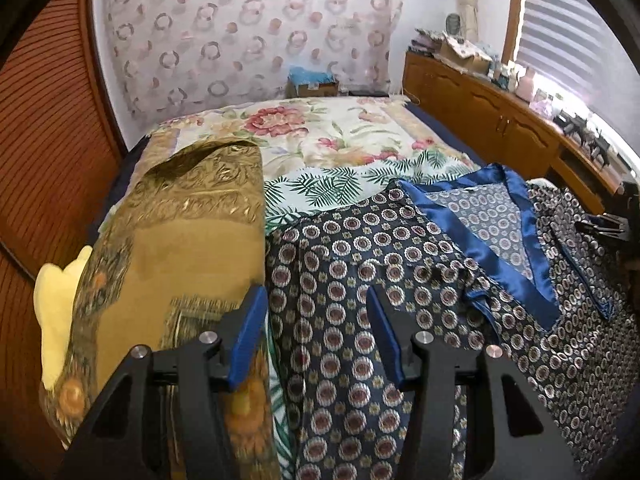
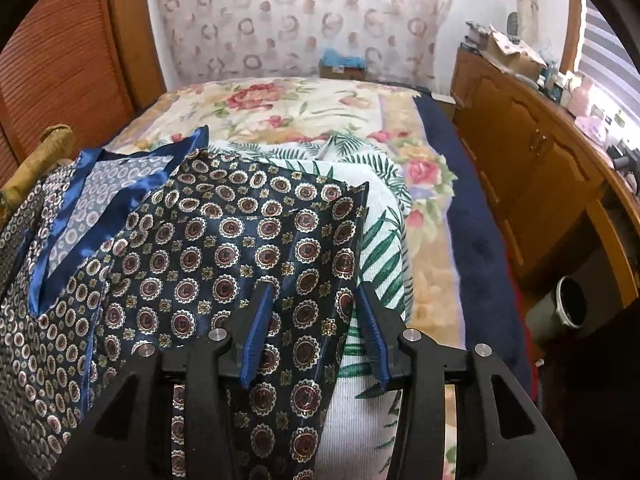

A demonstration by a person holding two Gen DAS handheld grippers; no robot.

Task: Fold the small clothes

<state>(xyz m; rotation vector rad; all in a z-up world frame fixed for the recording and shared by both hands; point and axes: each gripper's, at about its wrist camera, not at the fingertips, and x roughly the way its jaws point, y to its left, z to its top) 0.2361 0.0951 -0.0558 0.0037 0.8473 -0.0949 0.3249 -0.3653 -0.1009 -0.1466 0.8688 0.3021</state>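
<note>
While spread flat, shirt (image 1: pixel 360 264) collar (image 1: pixel 480 216) points headward.

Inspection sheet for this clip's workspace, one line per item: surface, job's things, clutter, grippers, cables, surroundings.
Surface: bed with a floral blanket and a palm-leaf cloth on top.
Job's things: navy medallion-print garment with blue satin trim, spread over the palm-leaf cloth.
Clutter: gold patterned fabric and a yellow item at the left.
Grippers: left gripper open over the garment's left part; right gripper open, the garment's right edge lying between its fingers, not pinched.
Cables: nothing seen.
Surroundings: wooden cabinet with boxes, window blind, circle-print curtain, bin on the floor.
</note>
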